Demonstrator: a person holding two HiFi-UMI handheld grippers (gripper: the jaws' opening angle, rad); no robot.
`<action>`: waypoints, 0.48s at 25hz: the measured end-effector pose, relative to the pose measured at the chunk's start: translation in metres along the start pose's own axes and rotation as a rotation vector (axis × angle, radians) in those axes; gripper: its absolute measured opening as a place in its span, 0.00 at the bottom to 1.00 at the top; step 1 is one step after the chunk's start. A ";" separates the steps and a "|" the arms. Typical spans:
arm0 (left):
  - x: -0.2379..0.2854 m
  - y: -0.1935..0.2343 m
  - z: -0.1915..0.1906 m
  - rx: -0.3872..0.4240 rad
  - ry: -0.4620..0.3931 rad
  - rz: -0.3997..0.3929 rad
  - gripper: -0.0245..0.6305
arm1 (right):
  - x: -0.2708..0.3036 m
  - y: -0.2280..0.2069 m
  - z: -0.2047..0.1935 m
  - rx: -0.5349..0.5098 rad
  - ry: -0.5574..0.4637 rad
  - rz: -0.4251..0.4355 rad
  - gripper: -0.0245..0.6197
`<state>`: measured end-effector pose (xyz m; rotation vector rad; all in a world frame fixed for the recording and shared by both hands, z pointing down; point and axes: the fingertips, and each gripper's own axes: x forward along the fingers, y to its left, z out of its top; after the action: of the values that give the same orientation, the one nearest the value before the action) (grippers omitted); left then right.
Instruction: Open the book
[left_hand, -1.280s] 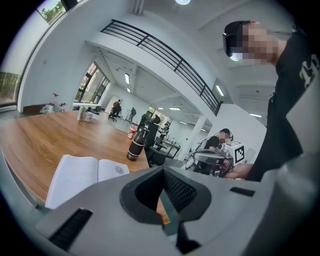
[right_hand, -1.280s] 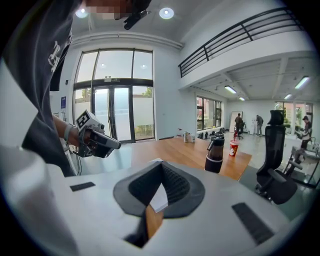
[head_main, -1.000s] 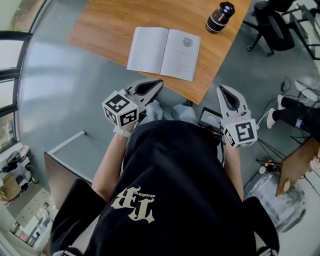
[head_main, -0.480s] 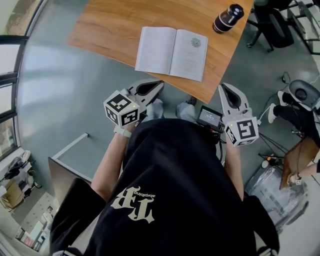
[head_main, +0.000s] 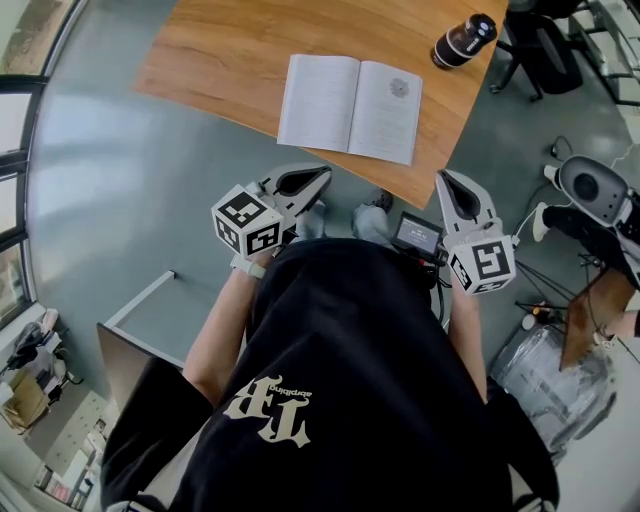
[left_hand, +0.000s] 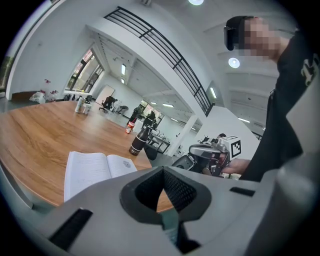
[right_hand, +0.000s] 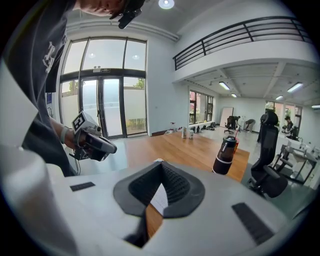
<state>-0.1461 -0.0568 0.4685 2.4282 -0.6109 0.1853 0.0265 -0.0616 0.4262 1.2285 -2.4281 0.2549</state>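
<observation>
The book (head_main: 350, 108) lies open, pages up, near the front edge of the wooden table (head_main: 220, 60). It also shows in the left gripper view, as the book (left_hand: 95, 170), and as a white sliver of book (right_hand: 159, 197) behind the right jaws. My left gripper (head_main: 322, 173) is held off the table's edge, below and left of the book, shut and empty. My right gripper (head_main: 444, 178) hangs beside the table's near corner, to the right of it, also shut with nothing in it. Each gripper sees the other: right gripper (left_hand: 210, 152), left gripper (right_hand: 92, 140).
A dark bottle (head_main: 465, 40) stands at the table's far right corner, bottle (left_hand: 139, 141), bottle (right_hand: 225, 155). A black office chair (head_main: 545, 50) stands behind it. A small screen device (head_main: 418, 235) sits by the person's waist. A white frame (head_main: 140, 300) lies on the grey floor at the left.
The book and table have slid to the right in the head view while both grippers kept their spots: the person and both shut grippers have shifted left along the table's edge.
</observation>
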 end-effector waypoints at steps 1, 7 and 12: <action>0.000 0.003 0.001 0.001 -0.003 0.000 0.05 | 0.003 0.000 0.001 -0.004 0.002 0.001 0.02; -0.003 0.007 0.020 0.021 -0.018 -0.008 0.05 | 0.009 -0.002 0.009 0.005 -0.002 -0.016 0.02; -0.002 0.015 0.036 0.034 -0.038 0.000 0.05 | 0.017 -0.007 0.018 -0.018 -0.016 -0.009 0.02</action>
<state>-0.1553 -0.0883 0.4477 2.4700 -0.6289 0.1513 0.0185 -0.0845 0.4168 1.2383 -2.4327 0.2211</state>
